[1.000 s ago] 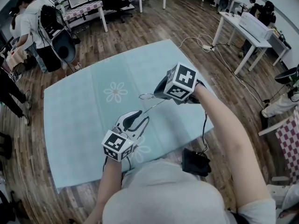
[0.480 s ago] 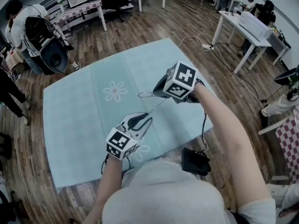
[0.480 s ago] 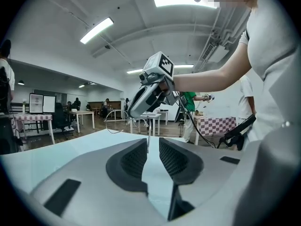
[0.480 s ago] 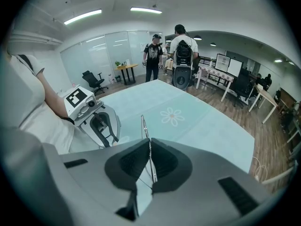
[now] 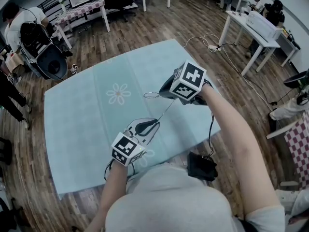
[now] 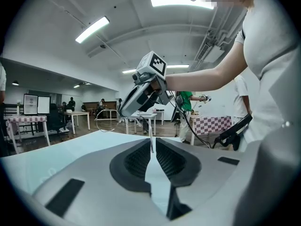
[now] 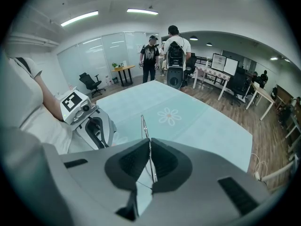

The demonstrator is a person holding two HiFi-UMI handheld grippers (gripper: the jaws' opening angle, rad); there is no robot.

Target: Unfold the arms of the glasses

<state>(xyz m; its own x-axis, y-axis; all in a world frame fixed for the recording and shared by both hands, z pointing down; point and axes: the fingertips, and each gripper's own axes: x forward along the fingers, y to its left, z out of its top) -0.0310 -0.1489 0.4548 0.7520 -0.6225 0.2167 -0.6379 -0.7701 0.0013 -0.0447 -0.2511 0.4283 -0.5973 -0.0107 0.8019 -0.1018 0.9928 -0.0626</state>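
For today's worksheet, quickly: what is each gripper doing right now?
Left gripper: jaws have just been closing, now on the glasses arm.
Right gripper: shut on the glasses frame.

- The glasses (image 5: 152, 95) are thin wire-framed, with a slim pale metal rim that is hard to make out.
- They hang in the air between the two tools, touching nothing else.
- The front sits edge-on and upright between the pads of the right gripper (image 7: 149, 144), whose jaws press on it. One rim pokes out just past the fingertips.
- One arm (image 5: 165, 112) is swung out. It runs as a straight, thin line from the right gripper down to the left gripper (image 6: 151, 144).
- The arm's tip stands between the left gripper's pads. Those jaws have just been closing and now pinch it.
- The other arm cannot be told.
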